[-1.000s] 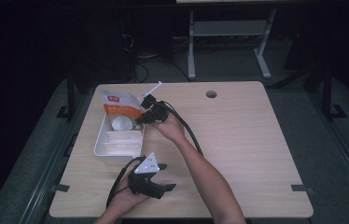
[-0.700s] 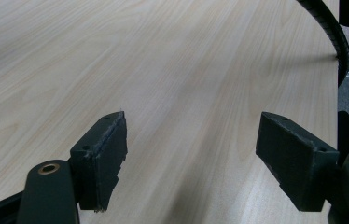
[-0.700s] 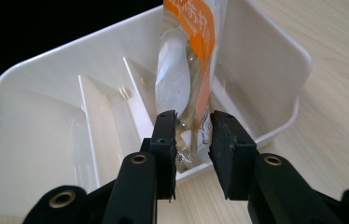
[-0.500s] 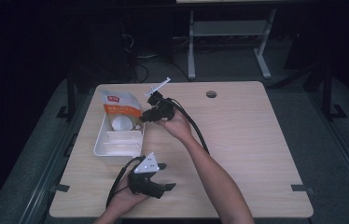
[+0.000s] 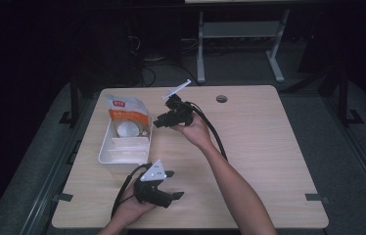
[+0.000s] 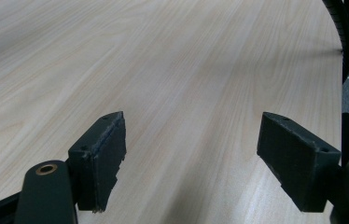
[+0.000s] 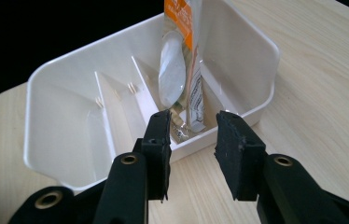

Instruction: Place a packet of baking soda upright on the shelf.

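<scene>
Hovering beside white tray (image 7: 256,70), right gripper (image 7: 192,140) part-spread, empty; pouch (image 7: 184,60) stands inside; left gripper (image 6: 191,154) wide apart over table (image 6: 186,70)

High view overhead; right gripper view near, sharing tray (image 5: 107,155) (image 7: 256,56).

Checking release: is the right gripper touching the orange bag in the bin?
Apart. In the right gripper view the right gripper has open fingers short of the white bin; its rim lies between them and the orange bag standing inside.
</scene>
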